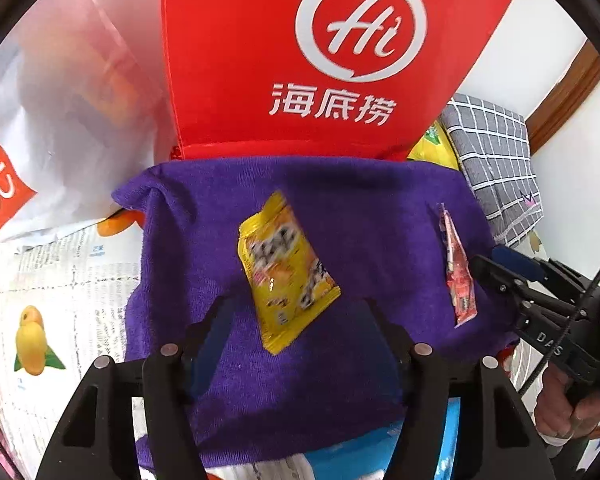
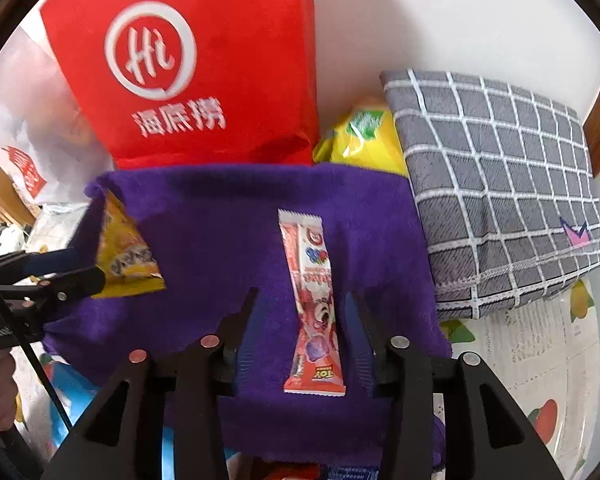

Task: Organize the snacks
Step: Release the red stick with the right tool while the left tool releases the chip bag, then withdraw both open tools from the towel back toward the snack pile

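Note:
A purple towel (image 1: 380, 216) is spread in front of me. On it, a yellow snack packet (image 1: 288, 268) sits blurred and tilted between the fingers of my left gripper (image 1: 298, 312), whose jaws stand apart and clear of it. The right wrist view shows the same yellow packet (image 2: 128, 256) at the tips of the left gripper (image 2: 90, 266). A long pink-red stick packet (image 2: 312, 300) lies flat on the towel (image 2: 220, 216) between the fingers of my right gripper (image 2: 300, 302), which is open with gaps on both sides. The left wrist view has the stick packet (image 1: 458, 272) beside the right gripper (image 1: 485, 255).
A red bag with a white logo (image 1: 300, 60) stands behind the towel. Right of it are a yellow bag (image 2: 364, 136) and a grey checked cushion (image 2: 500, 184). A white plastic bag (image 1: 72, 100) stands at the left. A fruit-print tablecloth (image 1: 60, 280) covers the table.

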### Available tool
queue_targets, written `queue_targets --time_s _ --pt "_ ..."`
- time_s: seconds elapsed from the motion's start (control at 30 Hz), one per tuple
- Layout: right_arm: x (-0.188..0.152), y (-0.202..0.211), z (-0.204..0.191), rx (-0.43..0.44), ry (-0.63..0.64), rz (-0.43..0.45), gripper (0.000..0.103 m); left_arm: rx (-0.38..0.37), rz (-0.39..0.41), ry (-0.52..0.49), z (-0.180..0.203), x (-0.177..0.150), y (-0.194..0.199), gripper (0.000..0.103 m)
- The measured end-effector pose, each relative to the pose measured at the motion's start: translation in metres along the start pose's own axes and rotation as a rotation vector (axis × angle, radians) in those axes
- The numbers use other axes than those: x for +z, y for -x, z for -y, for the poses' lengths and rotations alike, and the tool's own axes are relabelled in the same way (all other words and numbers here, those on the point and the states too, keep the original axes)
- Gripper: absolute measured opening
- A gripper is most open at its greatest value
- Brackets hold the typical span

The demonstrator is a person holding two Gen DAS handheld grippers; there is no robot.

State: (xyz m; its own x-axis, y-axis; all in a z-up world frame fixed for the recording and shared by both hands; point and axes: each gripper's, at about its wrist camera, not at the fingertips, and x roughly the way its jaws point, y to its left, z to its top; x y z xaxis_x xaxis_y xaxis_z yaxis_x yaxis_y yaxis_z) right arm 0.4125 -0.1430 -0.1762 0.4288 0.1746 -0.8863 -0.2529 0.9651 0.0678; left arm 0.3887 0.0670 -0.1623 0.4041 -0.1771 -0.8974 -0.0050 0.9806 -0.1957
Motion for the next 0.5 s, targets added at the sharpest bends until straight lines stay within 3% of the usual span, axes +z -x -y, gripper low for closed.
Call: queue_targets --time_s 0.03,0.27,0.33,0.5 --pt "0.001 0.005 -0.001 0.004 0.002 0.010 0.052 0.002 0.002 -0.001 0.000 -0.001 0.003 0.065" --pt "0.001 0.054 -0.017 0.023 0.015 0.076 0.060 0.030 0.060 -0.022 0.009 -0.017 0.043 0.065" --pt "-0.003 0.068 -0.020 0.005 0.017 0.102 0.072 0.041 0.075 -0.031 0.010 -0.025 0.058 0.065" --pt "-0.030 0.105 -0.026 -0.070 -0.006 0.155 0.081 0.054 0.137 -0.056 0.019 -0.046 0.094 0.065"
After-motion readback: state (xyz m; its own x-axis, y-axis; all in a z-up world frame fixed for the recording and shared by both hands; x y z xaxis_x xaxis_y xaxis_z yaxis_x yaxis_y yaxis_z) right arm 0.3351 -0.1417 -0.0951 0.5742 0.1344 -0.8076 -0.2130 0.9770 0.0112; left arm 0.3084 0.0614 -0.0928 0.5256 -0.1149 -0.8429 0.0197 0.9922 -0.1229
